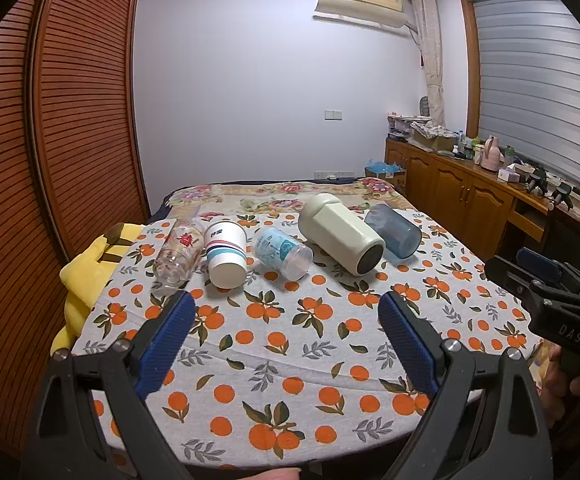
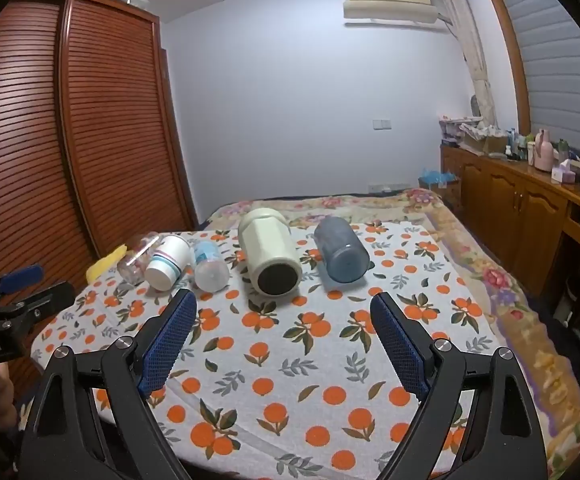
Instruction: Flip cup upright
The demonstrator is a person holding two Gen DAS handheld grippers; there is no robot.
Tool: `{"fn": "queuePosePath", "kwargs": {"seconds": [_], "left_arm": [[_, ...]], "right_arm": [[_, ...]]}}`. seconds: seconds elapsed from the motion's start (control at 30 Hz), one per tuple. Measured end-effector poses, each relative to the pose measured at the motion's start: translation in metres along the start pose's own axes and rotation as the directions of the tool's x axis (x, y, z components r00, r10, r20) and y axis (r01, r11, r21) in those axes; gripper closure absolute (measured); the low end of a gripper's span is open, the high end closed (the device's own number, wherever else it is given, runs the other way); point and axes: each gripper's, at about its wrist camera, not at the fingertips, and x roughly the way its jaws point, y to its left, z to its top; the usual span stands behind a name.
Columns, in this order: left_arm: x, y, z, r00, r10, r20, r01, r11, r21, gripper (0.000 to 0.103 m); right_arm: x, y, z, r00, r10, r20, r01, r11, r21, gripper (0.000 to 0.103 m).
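Several cups lie on their sides in a row on the orange-print cloth (image 1: 290, 344): a clear glass with a red flower (image 1: 177, 254), a white paper cup with stripes (image 1: 225, 256), a clear cup with blue print (image 1: 281, 252), a cream flask (image 1: 342, 236) and a blue tumbler (image 1: 394, 230). They also show in the right wrist view: glass (image 2: 137, 258), paper cup (image 2: 167, 262), clear cup (image 2: 209, 266), flask (image 2: 267, 252), tumbler (image 2: 342, 250). My left gripper (image 1: 285, 304) is open and empty, short of the row. My right gripper (image 2: 281, 304) is open and empty, facing the flask.
A yellow cloth (image 1: 85, 272) hangs at the table's left edge. A louvred wooden wardrobe (image 1: 49, 120) stands left. A bed with a floral blanket (image 1: 273, 194) lies behind. A wooden cabinet (image 1: 462, 192) with clutter stands right.
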Motion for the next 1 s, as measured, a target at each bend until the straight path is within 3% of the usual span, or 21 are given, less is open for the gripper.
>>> {"fn": "queuePosePath", "kwargs": {"seconds": [1.0], "left_arm": [[-0.0078,-0.0057,0.0051,1.000,-0.003,0.007,0.003,1.000,0.004,0.010]], "right_arm": [[-0.0011,0.0026,0.0000,1.000,-0.004,0.001,0.004,1.000,-0.004,0.013]]}}
